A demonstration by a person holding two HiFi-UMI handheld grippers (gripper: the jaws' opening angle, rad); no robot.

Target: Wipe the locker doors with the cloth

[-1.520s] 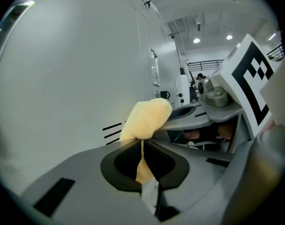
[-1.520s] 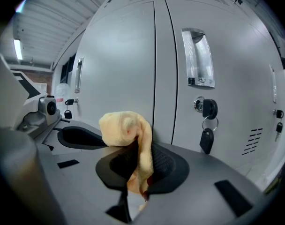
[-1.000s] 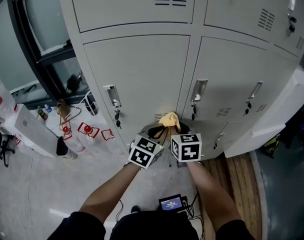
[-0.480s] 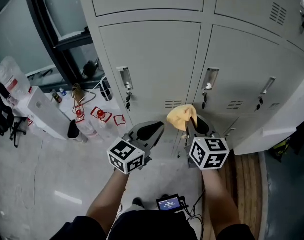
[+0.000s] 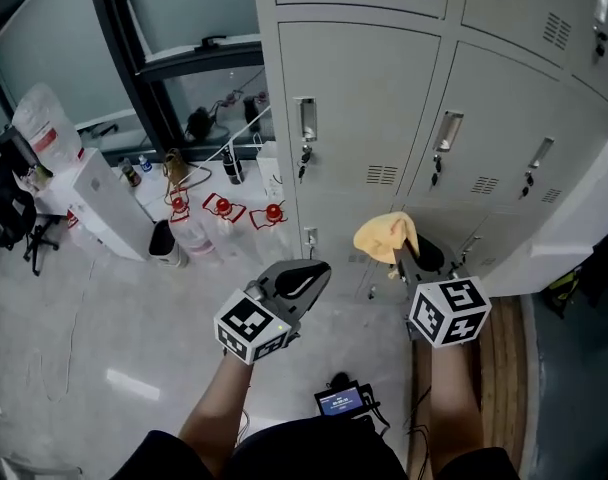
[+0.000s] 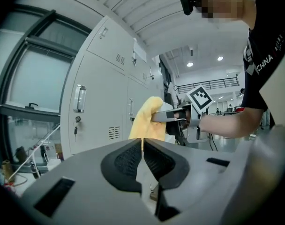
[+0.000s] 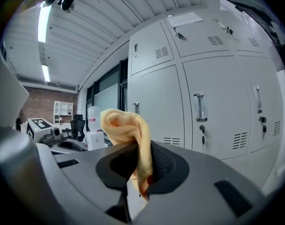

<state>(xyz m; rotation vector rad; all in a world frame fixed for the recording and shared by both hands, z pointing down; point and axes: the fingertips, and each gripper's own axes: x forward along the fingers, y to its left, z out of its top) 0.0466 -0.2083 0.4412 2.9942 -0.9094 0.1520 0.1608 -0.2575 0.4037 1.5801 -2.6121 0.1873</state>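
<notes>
The right tool [image 7: 141,170] pinches a yellow cloth [image 7: 127,134] before grey locker doors [image 7: 198,107].

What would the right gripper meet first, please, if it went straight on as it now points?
Probably the grey locker door ahead; the yellow cloth clamped in the right gripper juts past the jaws, so it would touch first. The way between looks free, though depth is unclear.

Just before lockers [image 5: 364,98], cloth [image 5: 384,236]; left on floor [image 5: 84,318], perhaps bottles [image 5: 191,240].
</notes>
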